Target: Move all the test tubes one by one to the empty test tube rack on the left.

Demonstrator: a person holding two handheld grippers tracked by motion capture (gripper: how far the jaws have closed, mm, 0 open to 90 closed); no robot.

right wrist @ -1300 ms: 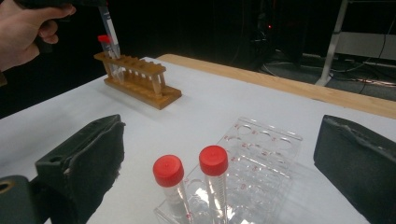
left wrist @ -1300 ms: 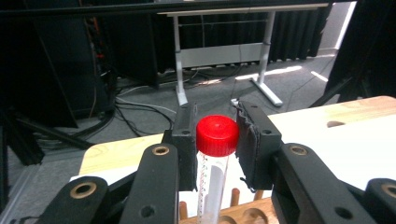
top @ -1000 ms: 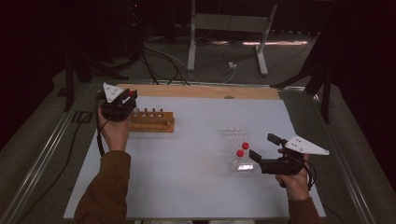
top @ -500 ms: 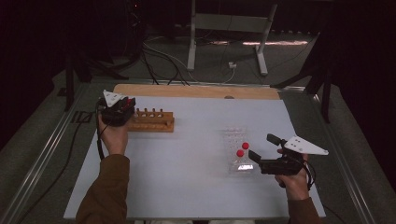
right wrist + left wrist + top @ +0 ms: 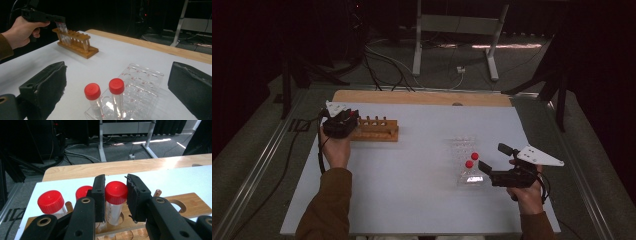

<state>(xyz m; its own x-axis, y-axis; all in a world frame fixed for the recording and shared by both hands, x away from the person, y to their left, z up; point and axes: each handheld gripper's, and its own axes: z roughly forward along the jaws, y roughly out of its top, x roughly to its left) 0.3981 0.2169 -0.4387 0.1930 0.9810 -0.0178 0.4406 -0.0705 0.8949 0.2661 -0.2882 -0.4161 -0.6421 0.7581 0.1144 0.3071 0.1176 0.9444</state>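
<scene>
Two red-capped tubes (image 5: pixel 116 96) in clear rack (image 5: pixel 145 82)

- Red-capped tube (image 5: pixel 115 197): clear plastic, upright, its lower end in a hole of the wooden rack (image 5: pixel 190 203), its cap between the left gripper's (image 5: pixel 115 195) pads, which press it on both sides.
- Two more red-capped tubes (image 5: pixel 51 201) stand upright in the rack just left of that gripper's jaws.
- The rack's empty holes lie to the jaws' right.
</scene>
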